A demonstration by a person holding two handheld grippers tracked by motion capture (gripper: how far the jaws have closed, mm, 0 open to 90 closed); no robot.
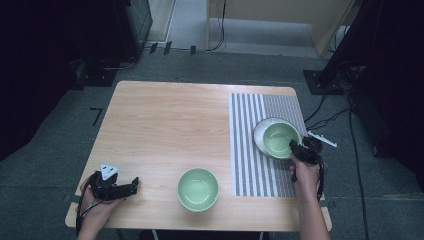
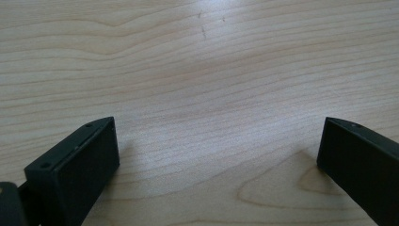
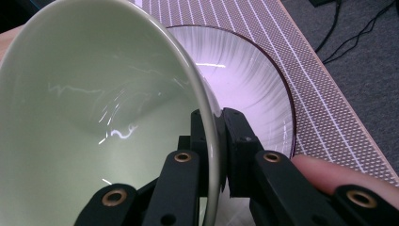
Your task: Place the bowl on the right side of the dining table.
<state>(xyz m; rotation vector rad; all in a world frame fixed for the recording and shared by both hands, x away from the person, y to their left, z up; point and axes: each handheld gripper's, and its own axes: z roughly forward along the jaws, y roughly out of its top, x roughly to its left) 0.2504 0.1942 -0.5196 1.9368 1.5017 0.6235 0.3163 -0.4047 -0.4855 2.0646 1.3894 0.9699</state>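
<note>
Right gripper (image 3: 214,141) pinches rim of green bowl (image 1: 280,139) in white dish (image 1: 260,136) on far-right mat (image 1: 250,150); left gripper (image 1: 131,187) wide, idle near-left; second bowl (image 1: 198,189) near-centre apparently unhandled.

Overall light: the table (image 1: 165,120) is evenly and softly lit from above; the floor and room beyond its edges fall dim, nearly black at the high view's left and right sides.
Shadows: faint soft ones beside the left gripper (image 2: 216,155) jaws.
Glare: white streaks inside the green bowl (image 3: 94,122) and on the white plate (image 3: 254,89).
Sharpness: the high view is soft and low in detail; the wood grain is crisp in the left gripper view; the near jaws are slightly blurred.
</note>
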